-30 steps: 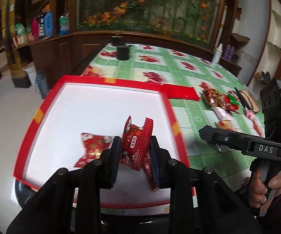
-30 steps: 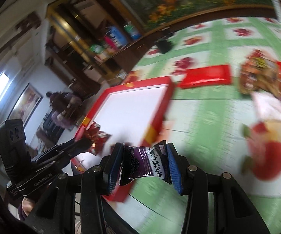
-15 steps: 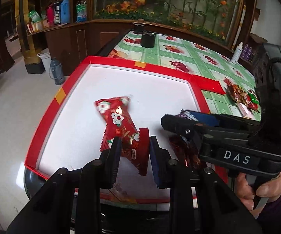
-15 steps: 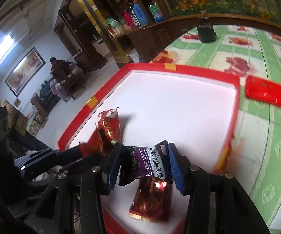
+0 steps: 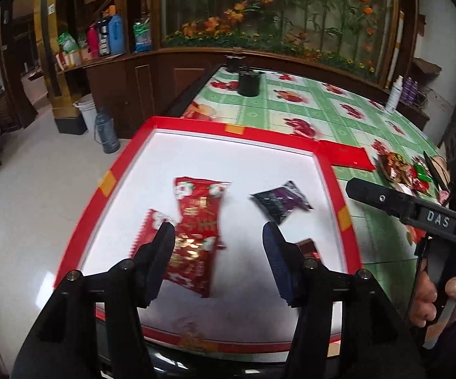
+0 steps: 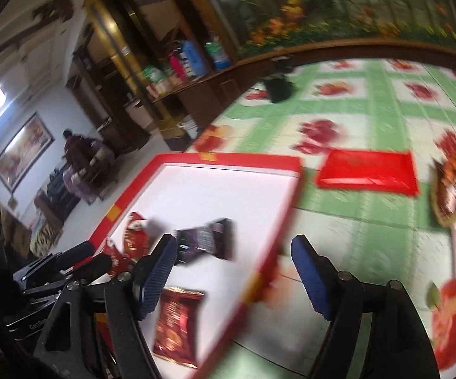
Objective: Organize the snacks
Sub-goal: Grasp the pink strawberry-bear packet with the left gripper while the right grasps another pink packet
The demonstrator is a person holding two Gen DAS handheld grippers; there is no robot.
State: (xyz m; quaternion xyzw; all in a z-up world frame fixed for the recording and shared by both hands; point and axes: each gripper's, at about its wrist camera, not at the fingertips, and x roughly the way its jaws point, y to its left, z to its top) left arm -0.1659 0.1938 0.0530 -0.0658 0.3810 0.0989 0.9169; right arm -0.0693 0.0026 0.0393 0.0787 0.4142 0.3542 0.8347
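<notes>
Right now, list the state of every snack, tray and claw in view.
Left claw: open, jaws just spread, empty.
Right claw: open, just released, empty.
Long red snack packet: lying in tray.
Dark purple snack packet: lying loose in tray.
Red-rimmed white tray: holding packets.

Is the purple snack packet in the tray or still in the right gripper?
In the tray. The purple packet lies on the tray floor; the right gripper, jaws just opened, holds nothing.

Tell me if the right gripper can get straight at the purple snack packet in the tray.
Probably yes. The right gripper has just opened, nothing between its jaws, and the purple snack packet lies loose on the white floor of the tray, just ahead of its left finger. Nothing covers it; the left gripper stands to the side.
</notes>
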